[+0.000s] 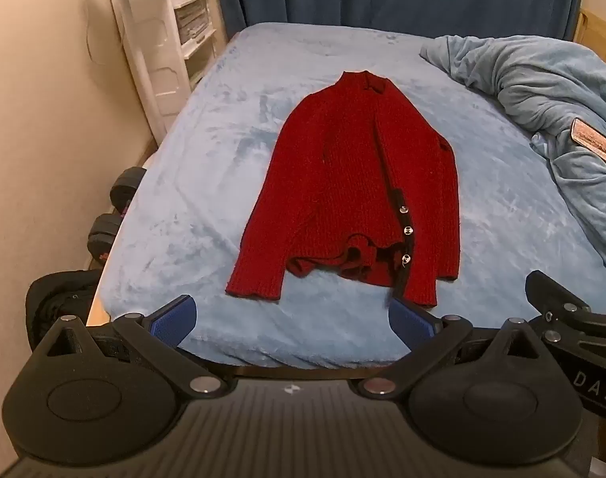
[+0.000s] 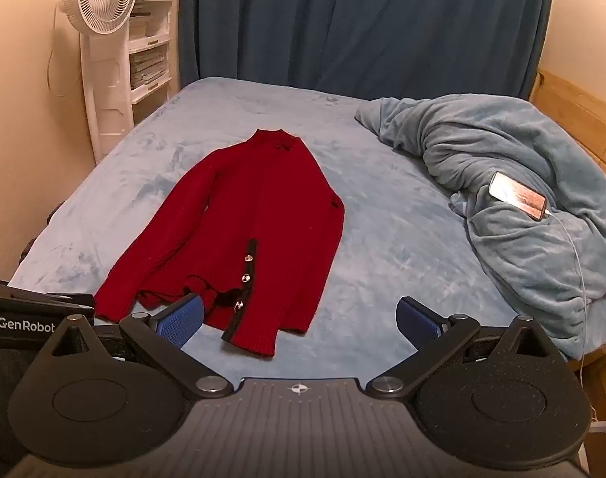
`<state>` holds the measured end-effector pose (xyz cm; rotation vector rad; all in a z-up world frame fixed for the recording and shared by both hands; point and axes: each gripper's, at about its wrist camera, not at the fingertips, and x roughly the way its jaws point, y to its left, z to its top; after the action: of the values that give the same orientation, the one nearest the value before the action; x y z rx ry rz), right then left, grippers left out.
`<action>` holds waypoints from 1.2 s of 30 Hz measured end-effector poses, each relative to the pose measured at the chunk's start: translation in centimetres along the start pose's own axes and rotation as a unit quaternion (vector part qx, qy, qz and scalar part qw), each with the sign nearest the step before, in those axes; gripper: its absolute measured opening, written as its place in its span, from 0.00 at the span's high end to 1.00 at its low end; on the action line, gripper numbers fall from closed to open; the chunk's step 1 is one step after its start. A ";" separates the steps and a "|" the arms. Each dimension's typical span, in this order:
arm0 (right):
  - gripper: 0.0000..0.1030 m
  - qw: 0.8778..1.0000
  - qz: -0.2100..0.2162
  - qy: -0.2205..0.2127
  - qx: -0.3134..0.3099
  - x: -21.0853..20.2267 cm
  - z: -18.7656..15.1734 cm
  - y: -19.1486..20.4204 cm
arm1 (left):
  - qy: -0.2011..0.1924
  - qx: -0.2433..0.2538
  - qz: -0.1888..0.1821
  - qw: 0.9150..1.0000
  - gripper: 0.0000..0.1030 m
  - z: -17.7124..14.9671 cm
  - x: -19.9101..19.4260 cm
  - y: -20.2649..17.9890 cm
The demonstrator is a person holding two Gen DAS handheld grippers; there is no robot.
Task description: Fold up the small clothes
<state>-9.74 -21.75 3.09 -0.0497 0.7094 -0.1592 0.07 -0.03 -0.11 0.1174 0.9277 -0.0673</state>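
We have the red cardigan (image 1: 354, 183) spread flat near the middle of the bed (image 1: 207, 183), collar toward the far edge, hem toward the near edge — laid out so both sleeves lie alongside the body, ready for folding. Our left gripper (image 1: 291, 318) and right gripper (image 2: 299, 318) hover above the near edge, jaws spread fully wide and holding nothing — we judge them poised to take the hem corners.
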 end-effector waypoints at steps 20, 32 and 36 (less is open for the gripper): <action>0.01 1.000 -0.003 -0.006 -0.012 0.0 0.3 0.1 | -0.021 0.007 0.012 1.000 0.00 0.2 -0.9 -0.3; 0.01 1.000 -0.003 -0.006 -0.010 0.1 0.4 0.0 | -0.017 0.004 0.012 1.000 0.00 0.5 -1.0 -0.1; 0.01 1.000 -0.003 -0.006 -0.010 0.1 0.4 0.0 | -0.017 0.004 0.012 1.000 0.00 0.5 -1.0 -0.1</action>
<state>-9.44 -21.75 3.31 -0.0727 0.6996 -0.1569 -0.15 -0.17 0.94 0.1345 0.8929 -0.0508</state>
